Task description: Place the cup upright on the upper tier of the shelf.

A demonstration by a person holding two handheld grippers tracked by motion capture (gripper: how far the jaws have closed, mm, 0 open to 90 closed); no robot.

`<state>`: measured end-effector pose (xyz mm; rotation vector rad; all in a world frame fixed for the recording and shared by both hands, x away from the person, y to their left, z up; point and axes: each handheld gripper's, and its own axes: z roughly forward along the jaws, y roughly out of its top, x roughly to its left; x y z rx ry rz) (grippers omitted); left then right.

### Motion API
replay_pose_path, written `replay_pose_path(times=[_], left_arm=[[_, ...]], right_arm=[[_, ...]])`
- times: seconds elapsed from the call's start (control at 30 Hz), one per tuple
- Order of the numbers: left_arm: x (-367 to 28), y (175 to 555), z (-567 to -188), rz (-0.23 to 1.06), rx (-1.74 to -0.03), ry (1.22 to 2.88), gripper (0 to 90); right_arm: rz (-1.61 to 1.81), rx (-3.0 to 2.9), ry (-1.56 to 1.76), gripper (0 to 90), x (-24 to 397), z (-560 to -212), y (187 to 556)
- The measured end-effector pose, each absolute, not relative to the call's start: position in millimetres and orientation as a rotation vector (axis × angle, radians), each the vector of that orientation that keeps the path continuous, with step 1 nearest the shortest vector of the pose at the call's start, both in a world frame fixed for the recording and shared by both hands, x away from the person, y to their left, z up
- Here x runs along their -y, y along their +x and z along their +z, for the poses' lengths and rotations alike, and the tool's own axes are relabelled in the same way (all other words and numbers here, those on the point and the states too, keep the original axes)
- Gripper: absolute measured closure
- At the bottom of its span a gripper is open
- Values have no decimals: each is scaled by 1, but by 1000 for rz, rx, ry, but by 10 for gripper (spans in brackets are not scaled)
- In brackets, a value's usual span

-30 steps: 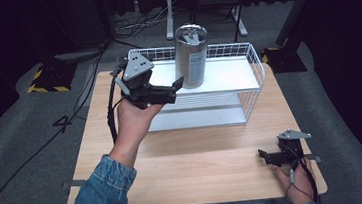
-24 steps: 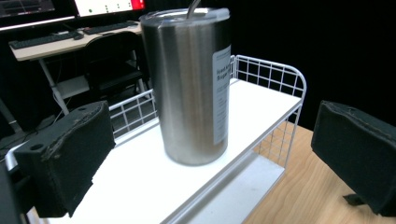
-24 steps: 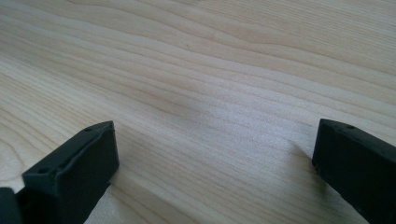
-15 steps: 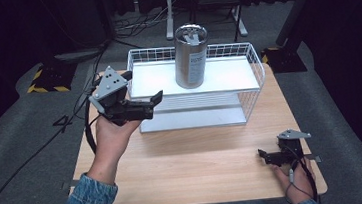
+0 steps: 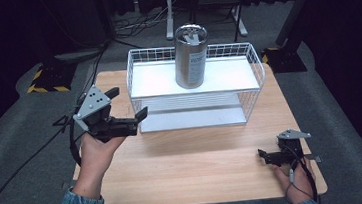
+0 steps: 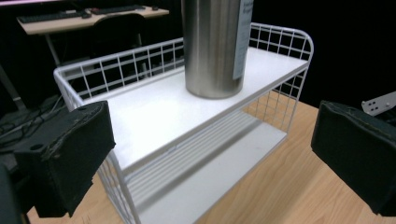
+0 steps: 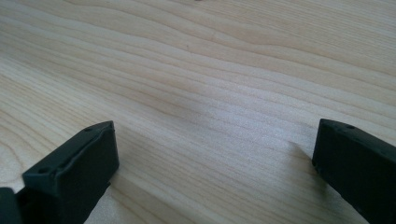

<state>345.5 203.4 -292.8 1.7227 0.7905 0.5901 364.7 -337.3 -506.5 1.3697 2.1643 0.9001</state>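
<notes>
A tall steel tumbler (image 5: 190, 56) stands upright on the top shelf of a white wire rack (image 5: 250, 57). My left gripper (image 5: 128, 103) is held in the air off the rack's front left corner, open and empty, its jaws pointing toward the rack. In the left gripper view the tumbler (image 6: 215, 46) and the rack (image 6: 140, 116) lie ahead between the wide-apart jaws of the left gripper (image 6: 210, 140). My right gripper (image 5: 266, 157) rests low on the wooden table (image 5: 195, 171) near its front right corner. In its own view the right gripper (image 7: 215, 154) is open over bare wood.
The rack has a lower white shelf (image 5: 195, 118) with nothing on it. Black cables (image 5: 33, 156) trail off the table's left side to the grey floor. A stand's legs (image 5: 170, 12) and a yellow-black striped base (image 5: 46, 80) sit beyond the table.
My left gripper has drawn back from beside the tumbler, moving left and toward the person, down to the rack's front left corner. The right gripper has stayed put.
</notes>
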Motion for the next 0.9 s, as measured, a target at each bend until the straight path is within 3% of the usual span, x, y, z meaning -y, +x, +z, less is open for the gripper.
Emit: replay_pose_path(times=[0.33,0.9], left_arm=[[-225,347,-329,549,-873,1752,5],[-236,336,-409,634,-1028,1879,44]], right_arm=[[899,-2165,1369,4,337,-506,365],[900,-2164,1370,4,337,-507,365]])
